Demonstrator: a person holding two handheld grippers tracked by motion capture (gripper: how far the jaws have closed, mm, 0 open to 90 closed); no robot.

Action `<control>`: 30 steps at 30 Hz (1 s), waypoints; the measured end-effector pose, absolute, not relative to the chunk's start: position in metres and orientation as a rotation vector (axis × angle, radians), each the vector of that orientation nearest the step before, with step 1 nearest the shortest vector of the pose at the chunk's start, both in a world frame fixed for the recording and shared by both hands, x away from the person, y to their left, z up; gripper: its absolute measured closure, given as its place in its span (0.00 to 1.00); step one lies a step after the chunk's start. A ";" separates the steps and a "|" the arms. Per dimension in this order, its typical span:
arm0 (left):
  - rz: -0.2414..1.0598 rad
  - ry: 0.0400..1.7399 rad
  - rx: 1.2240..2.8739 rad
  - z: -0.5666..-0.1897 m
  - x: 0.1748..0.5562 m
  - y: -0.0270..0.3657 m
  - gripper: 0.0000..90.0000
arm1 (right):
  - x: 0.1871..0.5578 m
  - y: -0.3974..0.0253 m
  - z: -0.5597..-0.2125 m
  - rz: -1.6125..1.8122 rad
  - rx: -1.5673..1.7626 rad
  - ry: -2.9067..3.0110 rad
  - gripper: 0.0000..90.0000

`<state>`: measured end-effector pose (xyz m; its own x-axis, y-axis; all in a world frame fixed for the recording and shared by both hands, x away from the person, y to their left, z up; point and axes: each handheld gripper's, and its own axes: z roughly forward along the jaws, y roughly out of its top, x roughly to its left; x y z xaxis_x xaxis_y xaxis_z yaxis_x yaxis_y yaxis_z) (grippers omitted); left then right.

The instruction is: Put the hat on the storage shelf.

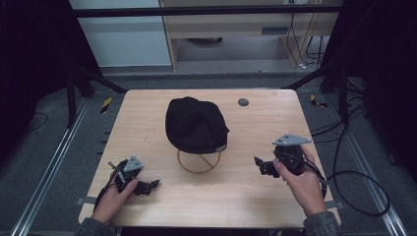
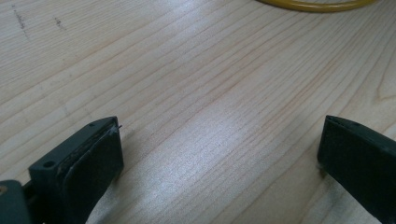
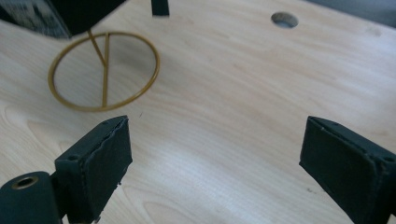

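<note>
We see the cap on its stand at mid-frame of the high view, above and between both grippers. The left gripper and right gripper both gape wide, holding nothing; the right sits slightly nearer (its view shows a label, unreadable) on the bench.

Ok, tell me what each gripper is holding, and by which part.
Nothing is held. The left gripper and right gripper both have their jaws open over bare table, apart from the black cap.
</note>
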<state>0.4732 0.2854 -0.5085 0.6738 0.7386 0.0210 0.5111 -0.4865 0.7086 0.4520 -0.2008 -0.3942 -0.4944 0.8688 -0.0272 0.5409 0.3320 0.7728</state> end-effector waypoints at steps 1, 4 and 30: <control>0.425 0.957 2.195 -0.509 0.473 0.285 0.00 | 0.451 -0.200 -0.398 1.000 1.238 2.167 0.10; 0.425 0.958 2.195 -0.509 0.473 0.285 0.00 | 0.449 -0.197 -0.410 0.998 1.241 2.181 0.10; 0.425 0.957 2.195 -0.509 0.473 0.285 0.00 | 0.445 -0.167 -0.483 0.940 1.224 2.332 0.11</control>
<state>0.4732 0.2854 -0.5085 0.6738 0.7386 0.0209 0.5111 -0.4864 0.7087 0.4447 -0.1666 -0.4833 -0.5690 0.8223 0.0032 0.5948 0.4088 0.6922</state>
